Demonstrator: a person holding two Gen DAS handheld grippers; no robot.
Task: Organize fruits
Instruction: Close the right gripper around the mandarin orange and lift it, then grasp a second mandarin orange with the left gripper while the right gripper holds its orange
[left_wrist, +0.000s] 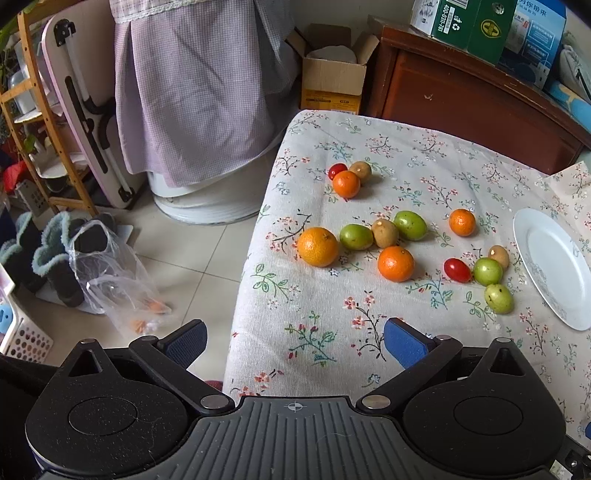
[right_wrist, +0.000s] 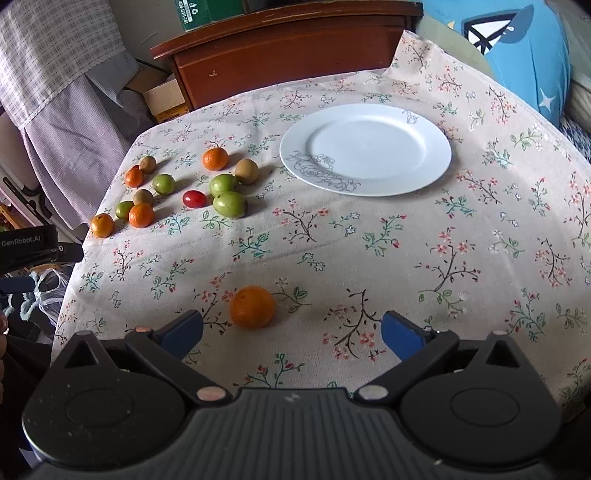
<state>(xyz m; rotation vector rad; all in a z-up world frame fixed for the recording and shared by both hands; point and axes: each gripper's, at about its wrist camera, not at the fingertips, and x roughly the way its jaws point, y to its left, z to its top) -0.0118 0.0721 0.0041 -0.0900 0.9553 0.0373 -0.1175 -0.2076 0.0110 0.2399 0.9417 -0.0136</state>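
Several fruits lie loose on the floral tablecloth (left_wrist: 314, 314): oranges (left_wrist: 318, 246), green fruits (left_wrist: 356, 237), brown kiwis (left_wrist: 384, 232) and red cherry tomatoes (left_wrist: 457, 270). A white plate (right_wrist: 365, 147) stands bare to their right; its edge shows in the left wrist view (left_wrist: 554, 266). One orange (right_wrist: 252, 307) lies apart, just in front of my right gripper (right_wrist: 291, 334), between its open fingers but not gripped. My left gripper (left_wrist: 295, 341) is open and empty at the table's left front edge.
A dark wooden cabinet (left_wrist: 461, 96) stands behind the table with boxes (left_wrist: 476, 26) on it. A cardboard box (left_wrist: 332, 77), a cloth-covered appliance (left_wrist: 192, 88) and a plastic bag (left_wrist: 118, 273) are on the floor to the left. A blue cushion (right_wrist: 524, 48) is at the far right.
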